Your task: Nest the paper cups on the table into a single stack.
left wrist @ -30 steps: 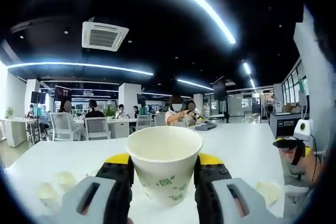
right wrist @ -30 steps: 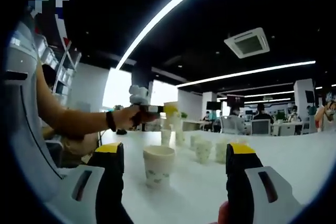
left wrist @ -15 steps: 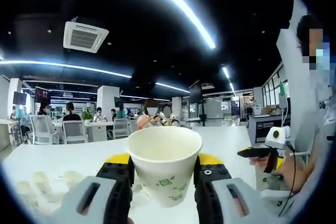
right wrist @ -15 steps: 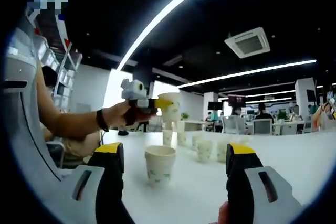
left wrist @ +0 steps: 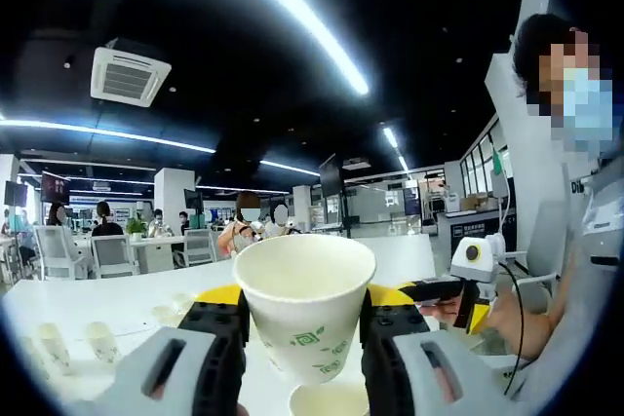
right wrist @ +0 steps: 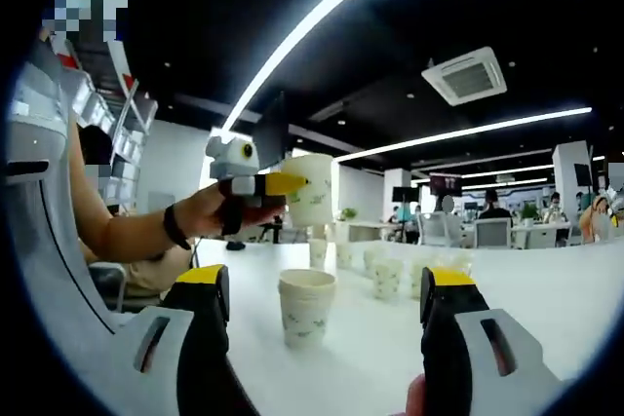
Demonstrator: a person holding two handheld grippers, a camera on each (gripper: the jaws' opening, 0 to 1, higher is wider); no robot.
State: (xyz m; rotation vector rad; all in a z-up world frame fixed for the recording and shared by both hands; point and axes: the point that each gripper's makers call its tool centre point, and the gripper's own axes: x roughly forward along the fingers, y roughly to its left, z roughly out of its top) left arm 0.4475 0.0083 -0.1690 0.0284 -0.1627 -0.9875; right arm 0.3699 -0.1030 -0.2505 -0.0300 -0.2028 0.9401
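- In the left gripper view, the left gripper point(left wrist: 305, 333) has its two jaws pressed against the sides of a white paper cup point(left wrist: 305, 304) with green print, held upright and lifted off the white table point(left wrist: 127, 304).
- Directly below the held cup, at 6 o'clock in that view, the rim of another cup point(left wrist: 329, 399) stands on the table.
- At 3 o'clock in the same view the right gripper point(left wrist: 466, 291) comes in, held in the person's hand point(left wrist: 447, 310).
- At 8 o'clock, far across the table, two small cups point(left wrist: 76, 343) stand near each other.
- In the right gripper view, the right gripper point(right wrist: 327, 338) has its jaws wide apart with nothing between them.
- Between those jaws and further off, a short stack of cups point(right wrist: 306, 307) stands upright on the table; it looks like more than one cup nested, though the count is hard to tell.
- At 10 o'clock in that view the left gripper shows again, carrying the held cup above and a little behind the stack, clear of its rim.
- A cluster of loose cups point(right wrist: 388, 276) stands further back on the table, at about 1 o'clock from the stack.
- Office chairs point(right wrist: 487, 233) and seated people point(left wrist: 247, 228) sit in the background under long ceiling lights point(left wrist: 292, 17).
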